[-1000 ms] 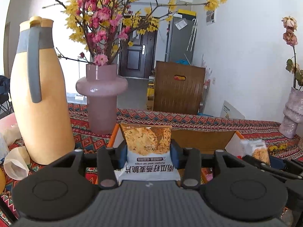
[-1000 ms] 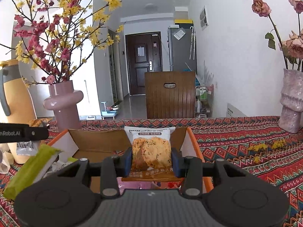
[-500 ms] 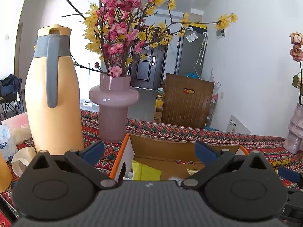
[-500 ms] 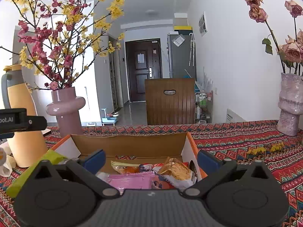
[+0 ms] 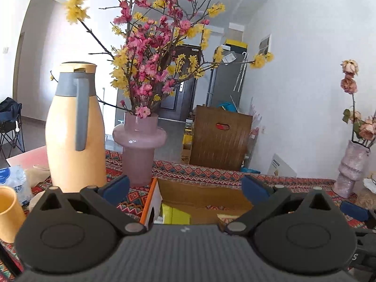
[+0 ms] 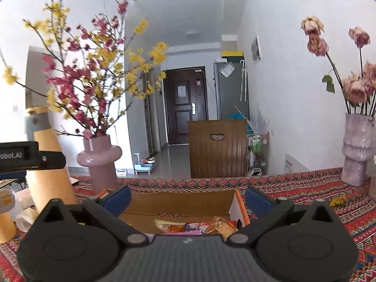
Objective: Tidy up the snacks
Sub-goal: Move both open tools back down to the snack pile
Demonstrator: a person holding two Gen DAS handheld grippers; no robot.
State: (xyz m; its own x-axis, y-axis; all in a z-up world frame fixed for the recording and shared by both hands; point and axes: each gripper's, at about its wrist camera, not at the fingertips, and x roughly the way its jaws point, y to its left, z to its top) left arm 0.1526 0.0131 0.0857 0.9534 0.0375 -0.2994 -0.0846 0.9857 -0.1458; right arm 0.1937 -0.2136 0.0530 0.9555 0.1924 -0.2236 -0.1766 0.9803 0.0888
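An open cardboard box (image 5: 202,195) with an orange rim sits on the patterned tablecloth, also in the right wrist view (image 6: 183,202). Several snack packets (image 6: 199,226) lie inside it; a yellow-green packet (image 5: 175,215) shows in the left wrist view. My left gripper (image 5: 185,188) is open and empty above the box's near left side. My right gripper (image 6: 188,198) is open and empty above the box's near right side. The left gripper's body (image 6: 28,156) shows at the left edge of the right wrist view.
A tall orange jug (image 5: 75,131) and a pink vase of flowers (image 5: 139,150) stand left of the box. An orange cup (image 5: 9,211) and plastic wrappers sit at far left. A pale vase of dried roses (image 6: 358,150) stands at the right.
Both grippers let go of their cookie packets into the box, opened wide, and have since lifted and pulled back; the box now sits lower in both views.
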